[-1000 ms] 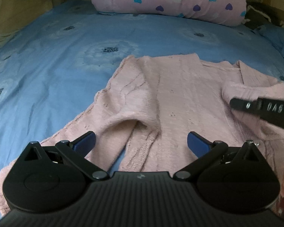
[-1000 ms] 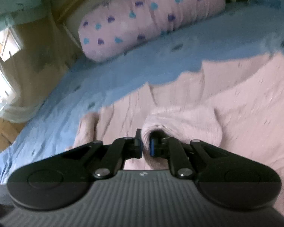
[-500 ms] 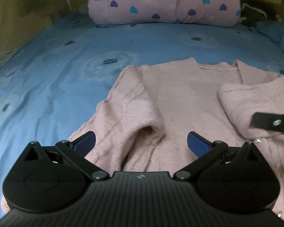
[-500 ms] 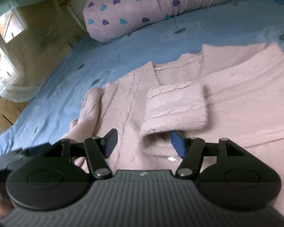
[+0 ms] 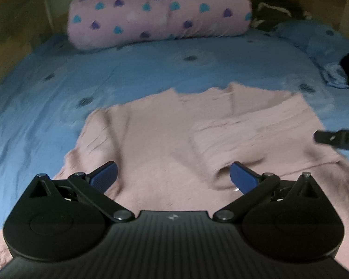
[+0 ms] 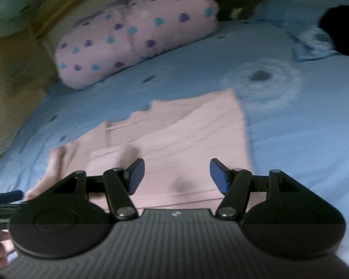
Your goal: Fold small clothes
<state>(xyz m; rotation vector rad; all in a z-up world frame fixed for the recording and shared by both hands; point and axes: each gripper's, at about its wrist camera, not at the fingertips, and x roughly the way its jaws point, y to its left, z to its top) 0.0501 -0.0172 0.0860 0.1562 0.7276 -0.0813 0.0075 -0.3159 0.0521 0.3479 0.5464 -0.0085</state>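
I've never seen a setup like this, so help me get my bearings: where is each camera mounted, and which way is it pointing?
Left wrist view: sits on the left claw, looking along its open blue fingers across the pink sweater toward the heart-print pillow; the right claw's tip pokes in at right.
Right wrist view: sits on the right claw, open too, tilted, over the sweater's right edge on the blue bedsheet; a bit of hand shows bottom left.
Shared: sweater, pillow, bedsheet.
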